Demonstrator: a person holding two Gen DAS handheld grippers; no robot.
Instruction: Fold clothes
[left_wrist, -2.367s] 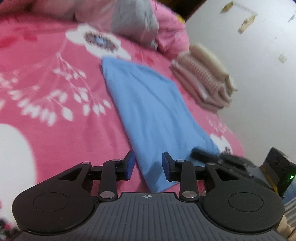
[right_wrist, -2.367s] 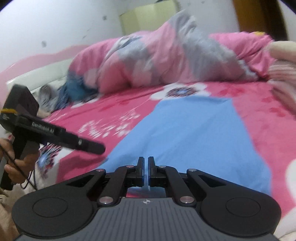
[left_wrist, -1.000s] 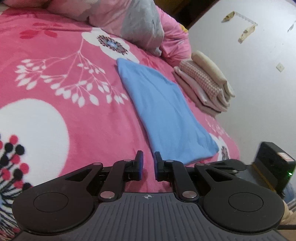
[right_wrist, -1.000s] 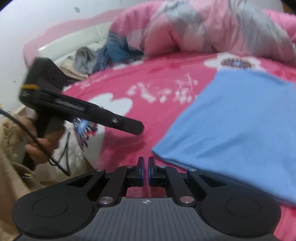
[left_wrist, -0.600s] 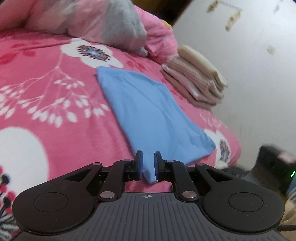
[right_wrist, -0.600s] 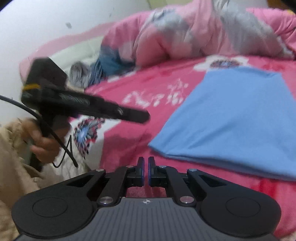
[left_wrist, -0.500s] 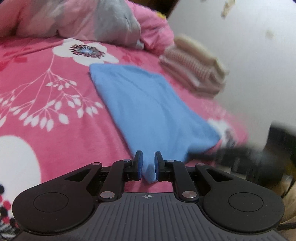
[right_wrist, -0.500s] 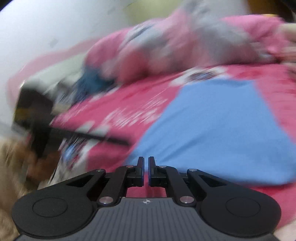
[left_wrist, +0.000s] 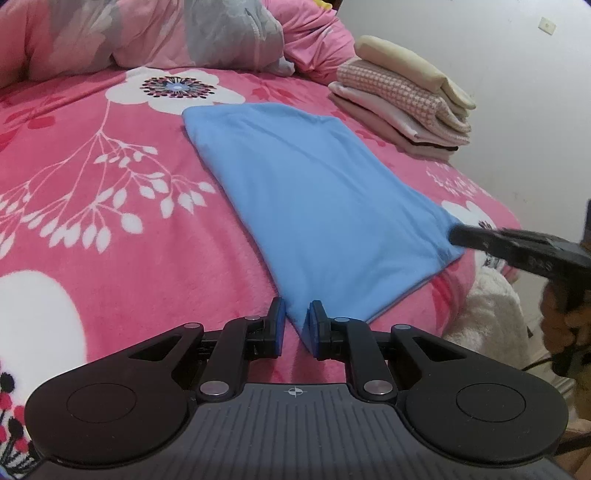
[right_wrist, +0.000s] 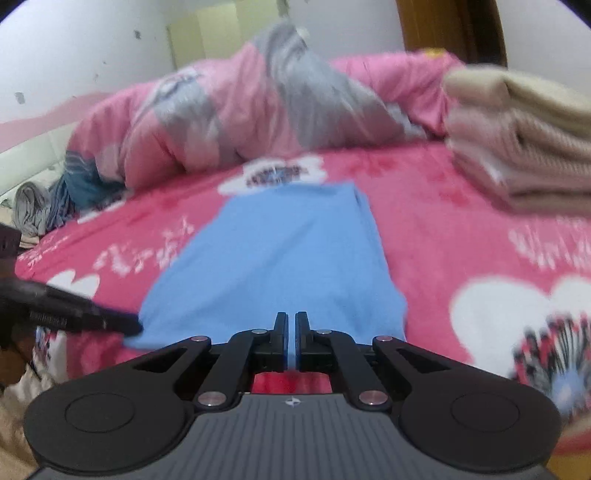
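Observation:
A blue garment (left_wrist: 314, 192), folded into a long rectangle, lies flat on the pink flowered bed cover (left_wrist: 110, 229). My left gripper (left_wrist: 295, 325) is at its near left corner. The jaws stand a narrow gap apart, the corner tip shows between them, and I see no pad pressing on it. From the right wrist view, the left gripper (right_wrist: 135, 326) touches that corner of the blue garment (right_wrist: 280, 258). My right gripper (right_wrist: 290, 334) is shut with nothing in it, low over the garment's near edge. In the left wrist view, the right gripper (left_wrist: 458, 236) has its tip at the near right corner.
A stack of folded pink and cream clothes (left_wrist: 402, 96) sits by the wall beyond the garment. A bunched pink and grey quilt (left_wrist: 147, 33) fills the head of the bed. Crumpled clothes (right_wrist: 55, 206) lie far left. A hand (left_wrist: 565, 325) holds the right gripper off the bed's edge.
The left gripper slid right to the garment's near corner, which now shows between its jaws. The right gripper swung round from the left gripper's side to face the garment's near edge.

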